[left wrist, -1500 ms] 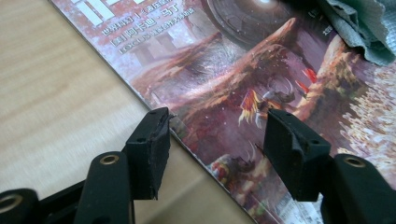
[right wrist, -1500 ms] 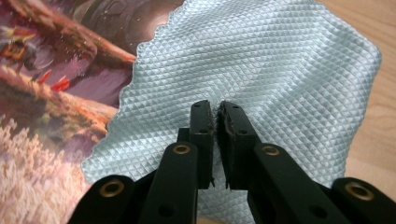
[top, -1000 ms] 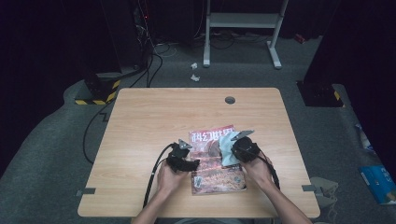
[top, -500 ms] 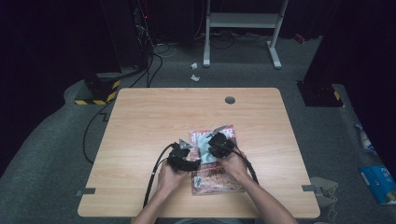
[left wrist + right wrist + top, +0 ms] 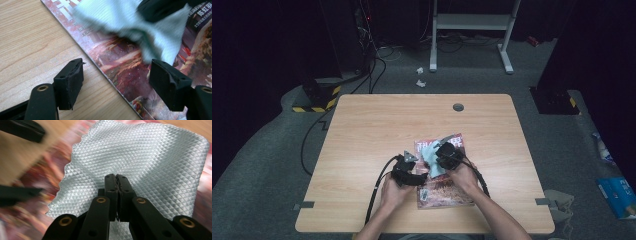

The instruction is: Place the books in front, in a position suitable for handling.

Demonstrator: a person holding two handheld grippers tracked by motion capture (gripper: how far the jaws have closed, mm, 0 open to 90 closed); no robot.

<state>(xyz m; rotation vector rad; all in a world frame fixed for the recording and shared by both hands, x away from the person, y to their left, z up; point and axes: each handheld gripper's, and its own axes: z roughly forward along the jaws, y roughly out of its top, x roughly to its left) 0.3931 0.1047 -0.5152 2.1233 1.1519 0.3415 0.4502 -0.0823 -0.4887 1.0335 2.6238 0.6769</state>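
Wooden table (image 5: 362, 130): right gripper (image 5: 116, 178) clamped on grey cloth (image 5: 140, 157), mid-wipe over magazine (image 5: 120, 72); left gripper (image 5: 116, 82) spread wide, straddling the magazine's edge; lower cover not yet wiped.

A light wooden table (image 5: 362, 150) carries a magazine (image 5: 452, 192) lying flat. In the left gripper view the magazine's edge runs slantwise between the two jaws: bare wood lies under the left jaw, the printed cover under the right one.
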